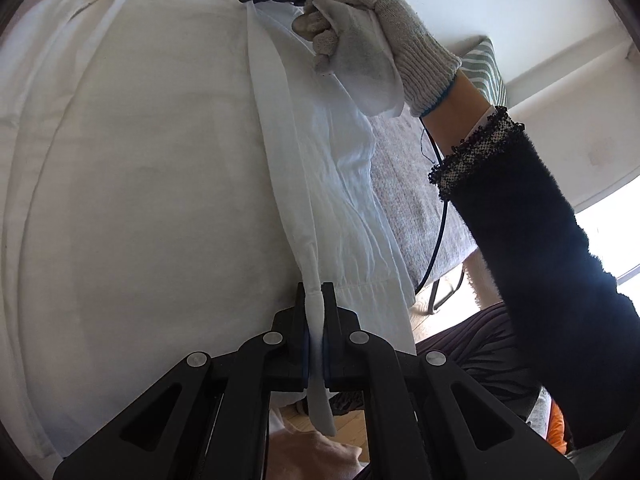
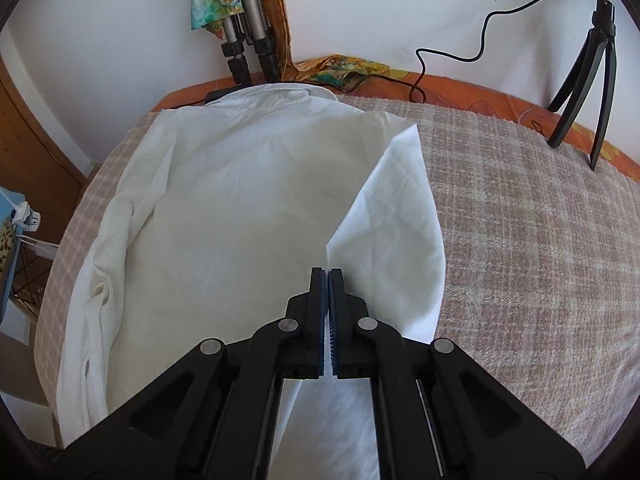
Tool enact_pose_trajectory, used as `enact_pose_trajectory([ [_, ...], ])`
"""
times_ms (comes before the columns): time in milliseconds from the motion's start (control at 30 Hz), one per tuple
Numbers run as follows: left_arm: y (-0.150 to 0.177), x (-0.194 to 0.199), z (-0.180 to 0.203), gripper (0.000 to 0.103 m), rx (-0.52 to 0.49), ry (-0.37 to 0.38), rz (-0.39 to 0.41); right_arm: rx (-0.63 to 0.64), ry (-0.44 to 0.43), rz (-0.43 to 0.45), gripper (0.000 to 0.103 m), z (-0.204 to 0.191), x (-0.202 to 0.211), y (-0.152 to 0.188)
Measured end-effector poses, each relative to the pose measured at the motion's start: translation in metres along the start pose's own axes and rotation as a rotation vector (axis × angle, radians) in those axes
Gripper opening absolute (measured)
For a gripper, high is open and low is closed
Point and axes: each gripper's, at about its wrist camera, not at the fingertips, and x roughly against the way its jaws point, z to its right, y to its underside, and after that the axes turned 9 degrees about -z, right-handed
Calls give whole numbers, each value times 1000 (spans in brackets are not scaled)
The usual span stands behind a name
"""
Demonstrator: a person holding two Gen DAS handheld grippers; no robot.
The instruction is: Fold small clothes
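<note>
Soft daylight, both views bright; window (image 1: 612, 240) right of left gripper (image 1: 316, 292) blew out white. Fisheye bent edges, dark corners. Focus stayed sharp.

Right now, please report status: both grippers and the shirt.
Left gripper shut on white shirt edge. Right gripper shut on folded side flap. Nothing in the way.

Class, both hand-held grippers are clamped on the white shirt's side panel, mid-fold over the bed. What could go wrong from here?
1. The left hand-held gripper pinches only a narrow strip of the white shirt; it may slip out.
2. The lifted side panel hangs slack and wrinkled between the left and the right hand-held gripper, so the fold could land crooked.
3. Pulling might drag the shirt across the checked blanket and bunch the sleeve.
</note>
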Motion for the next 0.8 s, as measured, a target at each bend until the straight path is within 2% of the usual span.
enact_pose_trajectory([
  [167, -2, 1, 8, 4, -20, -35, -13, -64, -58, 16, 2, 24, 5, -1],
  [233, -4, 1, 17, 6, -60, -89, -2, -86, -97, 27, 4, 30, 22, 2],
  [300, 1, 1, 25, 16, -90, -163, 5, -109, -123, 58, 11, 38, 45, 8],
  [367, 6, 9, 28, 25, -105, -224, 32, -132, -146, 93, 28, 48, 71, 18],
  [433, 9, 23, 27, 25, -111, -277, 87, -148, -174, 116, 35, 58, 96, 32],
  [533, 14, 39, 31, 25, -110, -276, 158, -163, -196, 133, 35, 72, 129, 59],
  [600, 18, 43, 38, 25, -146, -270, 182, -178, -222, 146, 35, 81, 150, 80],
  [800, 19, 21, 74, 25, -239, -239, 165, -214, -232, 182, 47, 98, 192, 141],
])
